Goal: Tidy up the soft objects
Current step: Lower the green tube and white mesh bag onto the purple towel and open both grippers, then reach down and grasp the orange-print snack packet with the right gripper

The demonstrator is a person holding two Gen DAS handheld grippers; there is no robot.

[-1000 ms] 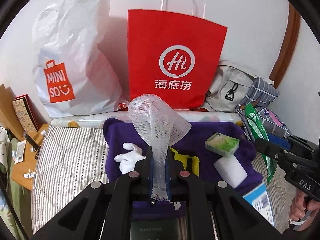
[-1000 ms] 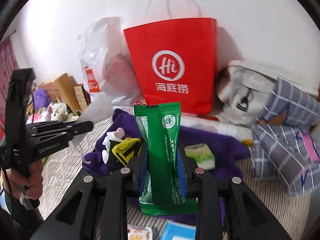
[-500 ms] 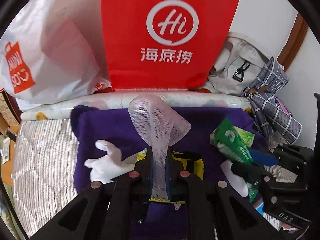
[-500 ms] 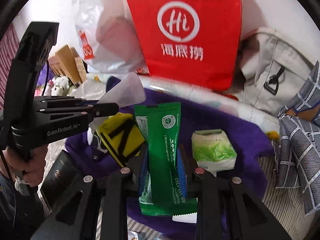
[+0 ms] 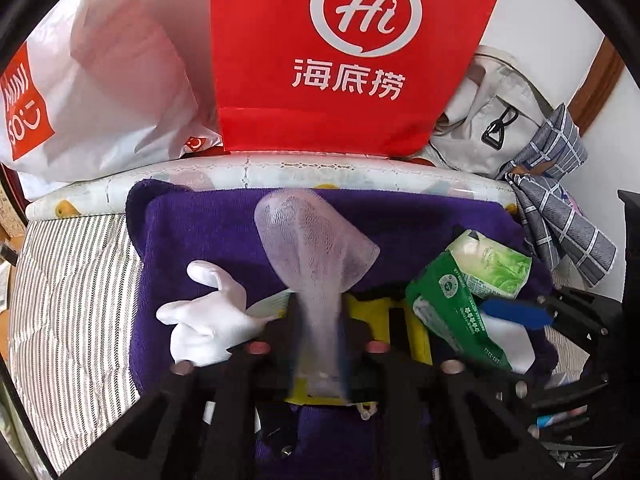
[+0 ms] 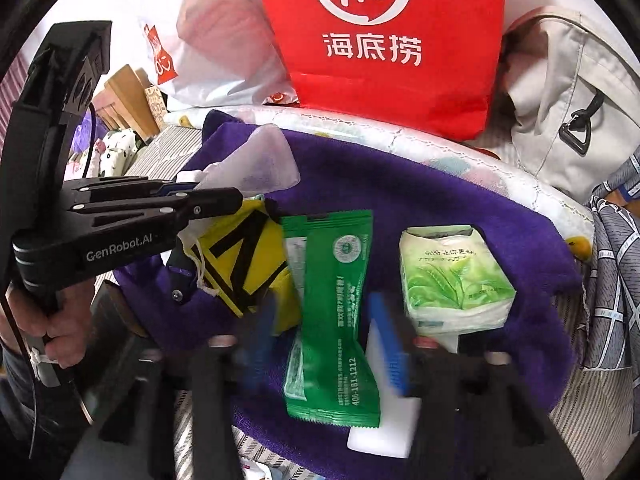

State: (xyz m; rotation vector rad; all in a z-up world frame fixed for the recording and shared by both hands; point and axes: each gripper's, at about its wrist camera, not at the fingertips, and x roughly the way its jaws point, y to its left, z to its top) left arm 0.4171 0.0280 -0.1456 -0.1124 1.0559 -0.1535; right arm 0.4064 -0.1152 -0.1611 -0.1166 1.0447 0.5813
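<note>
In the left wrist view, the left gripper [image 5: 318, 344] hung over a purple towel [image 5: 208, 232] spread on a striped bed [image 5: 76, 280]. A white mesh sleeve [image 5: 316, 248] stood between its jaws, which had just been opening; the blur there hid whether the pads had let go. A white glove [image 5: 204, 320] lay just left of the jaws and a yellow pouch [image 5: 376, 312] beneath them. At the right, a green packet [image 5: 448, 312] lay by a tissue pack [image 5: 492, 264]. A red paper bag [image 5: 340, 60] stood at the far edge.

In the right wrist view, the right gripper [image 6: 320, 340] had its jaws standing apart, having just been opening, with the green packet lying loose between them on the towel and partly over a white sponge [image 6: 388, 424]. The tissue pack sat just right, the yellow pouch just left.

The step looked like setting both soft things down onto the towel. Next, each gripper would likely need to lift clear without dragging its item, then reach for another thing.
</note>
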